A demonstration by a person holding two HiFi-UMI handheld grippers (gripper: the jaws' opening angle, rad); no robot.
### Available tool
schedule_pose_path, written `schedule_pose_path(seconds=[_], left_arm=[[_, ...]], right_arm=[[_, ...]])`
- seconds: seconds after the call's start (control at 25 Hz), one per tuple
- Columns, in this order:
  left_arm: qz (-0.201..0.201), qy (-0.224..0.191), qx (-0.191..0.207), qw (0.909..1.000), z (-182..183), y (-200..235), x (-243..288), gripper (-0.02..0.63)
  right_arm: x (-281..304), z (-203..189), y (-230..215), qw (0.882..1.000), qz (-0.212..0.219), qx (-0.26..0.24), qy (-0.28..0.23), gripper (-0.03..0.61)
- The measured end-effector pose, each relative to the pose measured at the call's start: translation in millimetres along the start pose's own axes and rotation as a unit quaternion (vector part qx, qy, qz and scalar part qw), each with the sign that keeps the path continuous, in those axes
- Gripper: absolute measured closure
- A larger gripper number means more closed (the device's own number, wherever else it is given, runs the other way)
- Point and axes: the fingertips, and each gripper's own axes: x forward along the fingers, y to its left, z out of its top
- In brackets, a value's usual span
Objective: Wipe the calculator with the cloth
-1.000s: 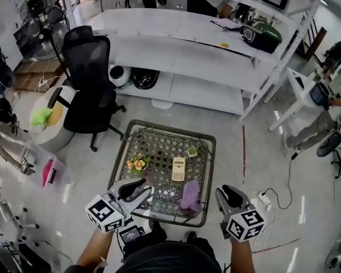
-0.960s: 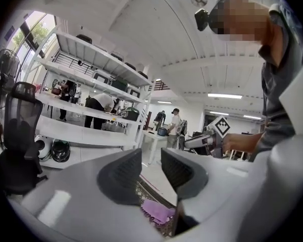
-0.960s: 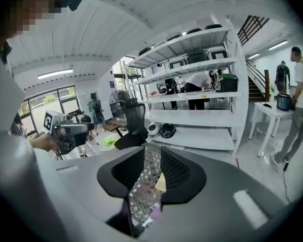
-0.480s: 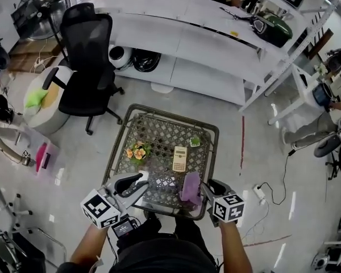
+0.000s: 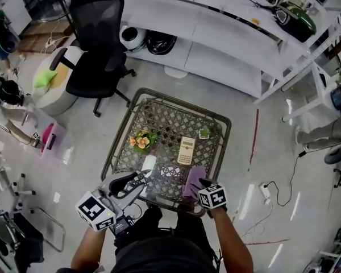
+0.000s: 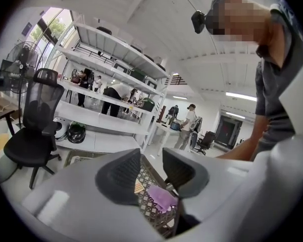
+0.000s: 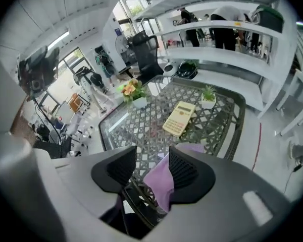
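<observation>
- Purple cloth [image 5: 193, 182] is lying at the near edge of the glass-topped metal lattice table [image 5: 167, 124].
- The calculator [image 5: 186, 150] is lying flat on the table top with its keys facing up. It is sitting just beyond the cloth and apart from it.
- The right gripper [image 5: 203, 182] is pointing steeply down at the cloth.
  - The head view is showing only its marker cube and dark jaw tips over the fabric.
  - The right gripper view is showing the jaws standing apart, having just been opening.
  - In that view a fold of the cloth [image 7: 161, 183] is sitting between the jaws, close to one pad. The pads are not clamping it.
- The left gripper [image 5: 141, 180] is hovering over the table's near left corner.
  - The left gripper view is showing its jaws apart with nothing between them.
  - The table edge and the cloth are appearing beyond the gap.
- A flower pot [image 5: 140, 142] is standing left of the calculator, and a small potted plant [image 5: 204, 133] is standing to the calculator's far right.
  - The right gripper view is showing both pots from the side.
  - The left gripper view is showing neither.
- A black office chair [image 5: 96, 44] is standing on the floor beyond the table.
- Only the gripper views are showing people standing at the white shelving.
</observation>
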Motion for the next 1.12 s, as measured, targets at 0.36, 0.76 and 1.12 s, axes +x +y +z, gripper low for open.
schedule_pose_path(seconds=[0.36, 0.76, 1.12], left_arm=[[0.026, 0.013, -0.024, 0.9993, -20.5, 2.2, 8.6, 0.453], [0.042, 0.017, -0.041, 0.9981, -27.7, 12.9, 19.2, 0.453], [0.048, 0.014, -0.051, 0.9974, -28.4, 22.6, 23.7, 0.453]], right_arm=[[81.5, -69.3, -15.0, 0.981, 0.008, -0.105, 0.164, 0.344], [110.9, -108.5, -28.4, 0.958, 0.016, -0.153, 0.243, 0.361], [90.9, -70.5, -47.0, 0.972, 0.010, -0.124, 0.199, 0.514]])
